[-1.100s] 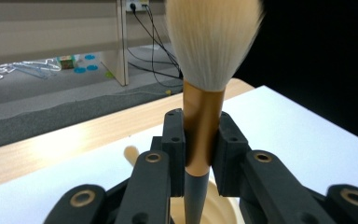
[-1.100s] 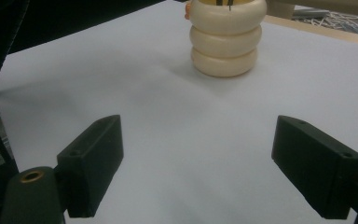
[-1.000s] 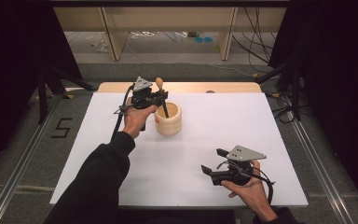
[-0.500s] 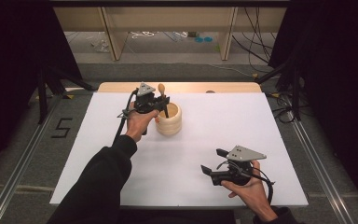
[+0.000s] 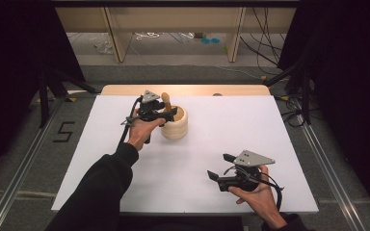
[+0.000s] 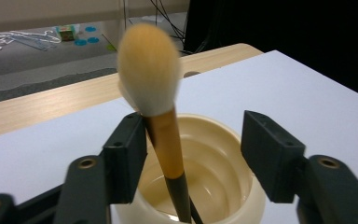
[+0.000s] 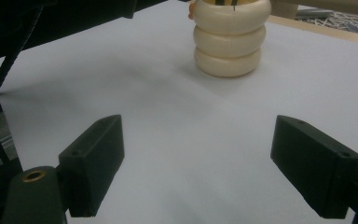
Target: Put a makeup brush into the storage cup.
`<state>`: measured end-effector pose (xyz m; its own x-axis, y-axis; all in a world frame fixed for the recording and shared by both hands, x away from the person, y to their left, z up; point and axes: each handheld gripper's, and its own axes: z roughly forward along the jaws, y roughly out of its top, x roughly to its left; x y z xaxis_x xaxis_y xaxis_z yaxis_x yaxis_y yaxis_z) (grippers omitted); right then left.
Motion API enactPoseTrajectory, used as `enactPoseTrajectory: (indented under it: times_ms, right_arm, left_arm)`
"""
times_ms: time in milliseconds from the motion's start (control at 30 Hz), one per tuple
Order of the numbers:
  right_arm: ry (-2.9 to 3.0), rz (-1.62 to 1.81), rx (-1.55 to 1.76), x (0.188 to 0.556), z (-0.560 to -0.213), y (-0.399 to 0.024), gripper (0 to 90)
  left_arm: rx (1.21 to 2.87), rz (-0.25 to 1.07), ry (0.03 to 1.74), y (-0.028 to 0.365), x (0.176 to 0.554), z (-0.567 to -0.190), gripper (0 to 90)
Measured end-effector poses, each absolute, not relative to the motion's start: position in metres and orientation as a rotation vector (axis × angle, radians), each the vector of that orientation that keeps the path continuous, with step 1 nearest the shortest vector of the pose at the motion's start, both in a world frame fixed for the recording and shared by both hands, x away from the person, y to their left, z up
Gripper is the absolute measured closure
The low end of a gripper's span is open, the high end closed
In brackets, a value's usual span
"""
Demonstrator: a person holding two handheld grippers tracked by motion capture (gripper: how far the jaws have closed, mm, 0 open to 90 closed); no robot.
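worktop (image 5: pixel 250 130) w/ white sheet over it, bare wood strip showing at the far edge; only a cream ribbed pot (image 5: pixel 175 124) sits on it, far-left of centre

From my remote seat, colour carries this scene: a cream, ribbed brush holder (image 5: pixel 175 126) stands on a plain white table cover (image 5: pixel 231 130), edged at the far side by a strip of pale wooden tabletop (image 5: pixel 192 90). The makeup brush (image 6: pixel 154 100) in it shows peach-tipped bristles fading to white, a coppery orange ferrule and a black handle. My left gripper (image 5: pixel 166 115) and right gripper (image 5: pixel 220 166) are matte black, each topped by a grey plate, with brass-coloured pivot pins. The sleeve (image 5: pixel 101 187) is black. A black "5" (image 5: pixel 63 131) marks the grey floor; turquoise discs (image 5: pixel 211 40) dot the background.
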<state>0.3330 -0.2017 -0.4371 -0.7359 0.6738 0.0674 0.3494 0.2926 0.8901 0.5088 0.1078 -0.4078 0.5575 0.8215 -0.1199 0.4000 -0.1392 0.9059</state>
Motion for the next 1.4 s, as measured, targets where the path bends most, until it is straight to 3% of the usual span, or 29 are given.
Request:
enactPoseTrajectory:
  times_ms: [933, 1400]
  right_arm:
    - [2.253, 1.425, 0.922, 0.333, -0.437, -0.201, 18.0]
    - [2.249, 1.424, 0.926, 0.333, -0.437, -0.201, 17.9]
  left_arm:
    - [1.7, 0.499, 1.025, 0.126, 0.495, -0.396, 23.7]
    - [1.678, 0.491, 0.98, 0.141, 0.47, -0.387, 20.2]
